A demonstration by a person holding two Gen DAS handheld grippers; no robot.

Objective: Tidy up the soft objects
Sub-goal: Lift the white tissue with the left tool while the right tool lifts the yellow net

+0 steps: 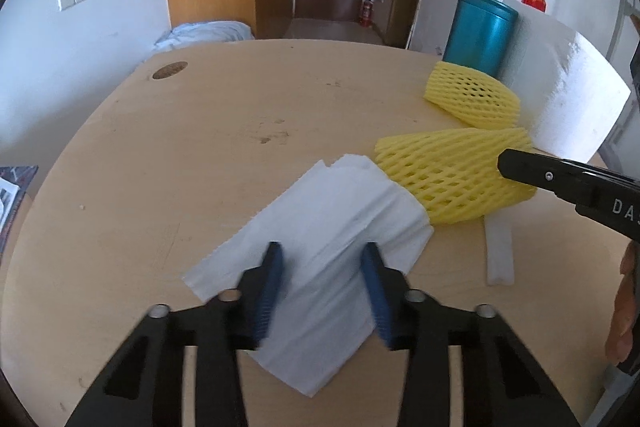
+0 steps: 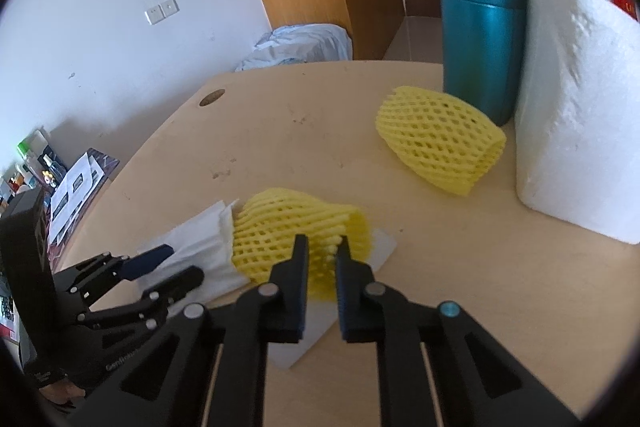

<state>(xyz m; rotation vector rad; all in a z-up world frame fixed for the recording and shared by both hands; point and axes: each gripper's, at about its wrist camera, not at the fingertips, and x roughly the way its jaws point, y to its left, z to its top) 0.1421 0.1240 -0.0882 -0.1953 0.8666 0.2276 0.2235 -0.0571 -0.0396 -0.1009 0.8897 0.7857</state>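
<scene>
Right wrist view showed the right gripper point(image 2: 323, 247) pinching a yellow foam net sleeve point(image 2: 296, 231), beside which the left gripper point(image 1: 322, 259) clasped crinkled white paper point(image 1: 320, 227).

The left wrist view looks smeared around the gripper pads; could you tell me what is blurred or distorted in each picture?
Left wrist view: the blue pads are motion-smeared, the table edge bows from the fisheye lens. Right wrist view: the teal cylinder looks soft-edged, dark vignette at the corners.
</scene>
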